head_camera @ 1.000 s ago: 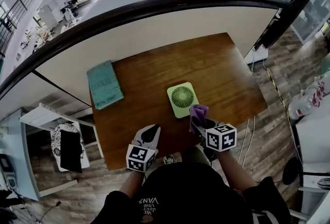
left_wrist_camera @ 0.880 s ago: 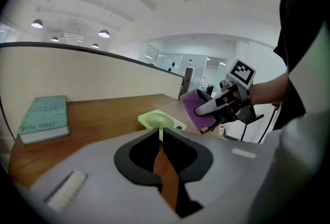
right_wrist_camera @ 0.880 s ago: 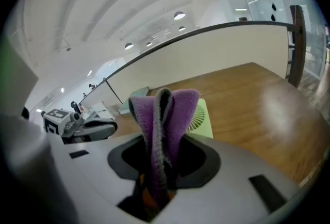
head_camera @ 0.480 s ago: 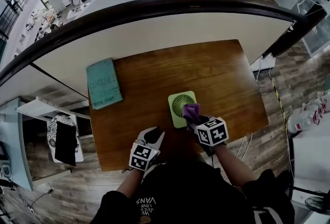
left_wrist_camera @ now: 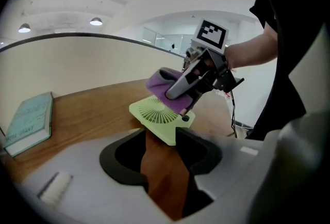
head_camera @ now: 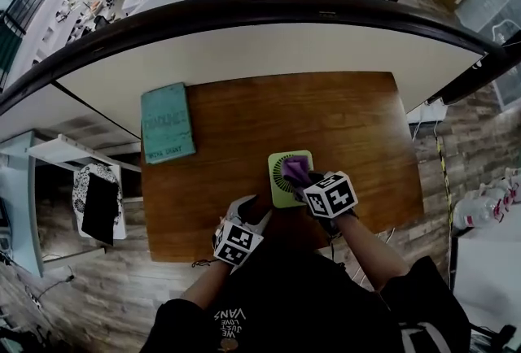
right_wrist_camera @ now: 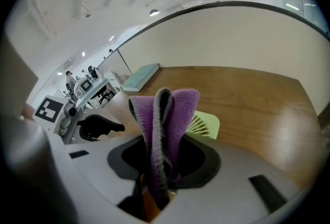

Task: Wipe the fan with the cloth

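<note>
A flat light-green fan (head_camera: 279, 182) lies near the front edge of the wooden table (head_camera: 342, 115). My right gripper (head_camera: 305, 183) is shut on a folded purple cloth (head_camera: 295, 170), and the cloth rests on the fan's grille. In the right gripper view the cloth (right_wrist_camera: 164, 125) stands up between the jaws, with the fan (right_wrist_camera: 205, 124) just beyond. My left gripper (left_wrist_camera: 160, 136) has just been opening its jaws; they stand wide at the fan's (left_wrist_camera: 157, 113) near corner without pressing on it. From there I see the right gripper (left_wrist_camera: 198, 77) holding the cloth (left_wrist_camera: 160, 81) above the fan.
A teal book (head_camera: 166, 122) lies at the table's back left corner. A curved white wall with a dark rail (head_camera: 244, 14) runs behind the table. The table's front edge is close under both grippers. A stool with a dark cloth (head_camera: 99, 209) stands below left.
The right gripper has carried the cloth forward onto the fan's grille. The left gripper has moved forward and right to the fan's near corner.
</note>
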A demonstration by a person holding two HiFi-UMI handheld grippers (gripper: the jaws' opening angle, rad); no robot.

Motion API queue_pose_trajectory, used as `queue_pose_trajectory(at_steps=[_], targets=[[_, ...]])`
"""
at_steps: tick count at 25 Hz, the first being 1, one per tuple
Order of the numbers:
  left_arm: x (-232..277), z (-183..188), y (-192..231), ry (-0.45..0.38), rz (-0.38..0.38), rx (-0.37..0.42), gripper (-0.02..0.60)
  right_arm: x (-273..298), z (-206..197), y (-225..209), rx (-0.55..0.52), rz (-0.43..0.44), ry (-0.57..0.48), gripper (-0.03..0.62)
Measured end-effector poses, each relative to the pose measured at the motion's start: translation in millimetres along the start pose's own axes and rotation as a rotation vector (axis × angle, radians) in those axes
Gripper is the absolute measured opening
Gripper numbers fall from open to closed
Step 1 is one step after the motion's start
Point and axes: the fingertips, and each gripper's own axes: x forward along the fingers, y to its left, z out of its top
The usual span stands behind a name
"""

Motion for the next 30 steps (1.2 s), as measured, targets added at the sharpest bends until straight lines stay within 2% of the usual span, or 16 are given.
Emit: queue_pose_trajectory(at_steps=[8,14,20,30], targets=[[26,2,-14,0.050,-0.008,0.054,0.169,29,11,9,-0.010,0.091,0.078,0.130],[39,-5,-20,0.084,-0.023,0.064,0.169,42,10,5,0.119,0.159,0.126,0.130],[47,-11,-23,0.131,-0.018,0.075,0.169,50,5,-2,0.152,0.169,0.142,0.130],[49,-12,-22,0.145,0.012,0.058,0.169,47,4,-9,0.161,0.168,0.123,0.130]])
